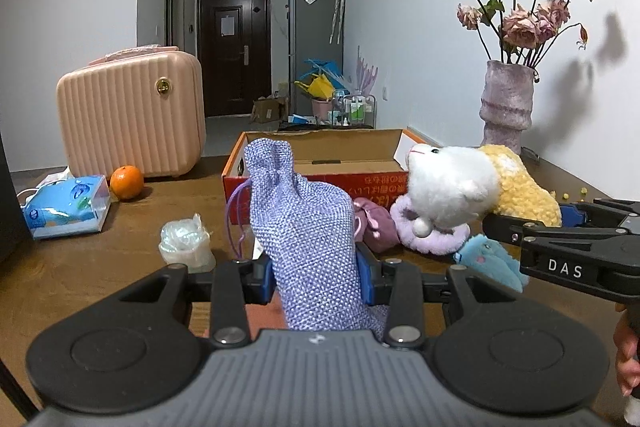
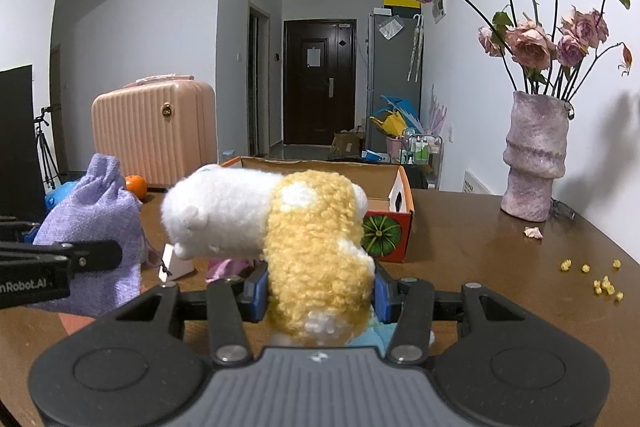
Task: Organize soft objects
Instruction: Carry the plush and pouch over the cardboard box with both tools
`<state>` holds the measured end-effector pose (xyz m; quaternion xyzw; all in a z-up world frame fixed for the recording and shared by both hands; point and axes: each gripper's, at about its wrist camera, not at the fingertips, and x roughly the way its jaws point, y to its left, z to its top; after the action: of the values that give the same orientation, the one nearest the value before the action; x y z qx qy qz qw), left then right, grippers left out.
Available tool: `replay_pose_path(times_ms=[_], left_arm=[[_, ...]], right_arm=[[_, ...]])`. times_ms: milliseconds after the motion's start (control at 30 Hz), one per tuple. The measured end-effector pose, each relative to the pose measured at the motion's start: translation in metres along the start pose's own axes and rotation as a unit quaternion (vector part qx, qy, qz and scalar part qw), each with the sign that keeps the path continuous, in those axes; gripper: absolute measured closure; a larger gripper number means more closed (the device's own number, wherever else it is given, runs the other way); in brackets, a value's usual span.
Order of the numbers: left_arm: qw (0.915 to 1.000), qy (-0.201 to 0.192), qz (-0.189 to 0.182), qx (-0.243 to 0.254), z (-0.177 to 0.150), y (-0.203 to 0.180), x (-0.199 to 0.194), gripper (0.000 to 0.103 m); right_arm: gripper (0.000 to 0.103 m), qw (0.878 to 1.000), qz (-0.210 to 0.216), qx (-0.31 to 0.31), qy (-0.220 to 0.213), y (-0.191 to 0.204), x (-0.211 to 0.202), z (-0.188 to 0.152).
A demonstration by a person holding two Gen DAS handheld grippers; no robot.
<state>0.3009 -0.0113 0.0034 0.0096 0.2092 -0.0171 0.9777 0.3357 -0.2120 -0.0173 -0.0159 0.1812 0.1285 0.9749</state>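
My left gripper [image 1: 316, 277] is shut on a purple woven drawstring pouch [image 1: 300, 227], held upright above the wooden table; the pouch also shows at the left of the right wrist view [image 2: 96, 223]. My right gripper [image 2: 320, 293] is shut on a white and yellow plush animal [image 2: 288, 227], held above the table, its white head to the left; it also shows in the left wrist view [image 1: 472, 187]. An open orange cardboard box [image 1: 320, 163] stands just behind both. A mauve pouch [image 1: 374, 223], a lilac scrunchie [image 1: 436, 243] and a blue plush [image 1: 492, 259] lie on the table.
A pink suitcase [image 1: 132, 115], an orange [image 1: 127, 182], a tissue pack [image 1: 66, 211] and a crumpled plastic bag [image 1: 186, 243] sit at the left. A vase of dried roses [image 2: 534, 163] stands at the right, with yellow crumbs [image 2: 600, 279] on the table.
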Motion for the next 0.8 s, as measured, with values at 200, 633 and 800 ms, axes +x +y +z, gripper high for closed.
replay_pose_path(times_ms=[200, 633, 800], left_arm=[[0.9999, -0.01, 0.001, -0.003, 0.013, 0.005, 0.007, 0.064], [0.9995, -0.028, 0.003, -0.015, 0.038, 0.01, 0.035, 0.064], [0.9994, -0.029, 0.002, -0.02, 0.046, 0.01, 0.048, 0.064]], right_arm=[[0.055, 1.0, -0.002, -0.002, -0.008, 0.007, 0.01, 0.012], [0.055, 1.0, -0.009, 0.004, -0.022, 0.01, 0.039, 0.032], [0.055, 1.0, -0.015, 0.001, -0.023, 0.009, 0.056, 0.041]])
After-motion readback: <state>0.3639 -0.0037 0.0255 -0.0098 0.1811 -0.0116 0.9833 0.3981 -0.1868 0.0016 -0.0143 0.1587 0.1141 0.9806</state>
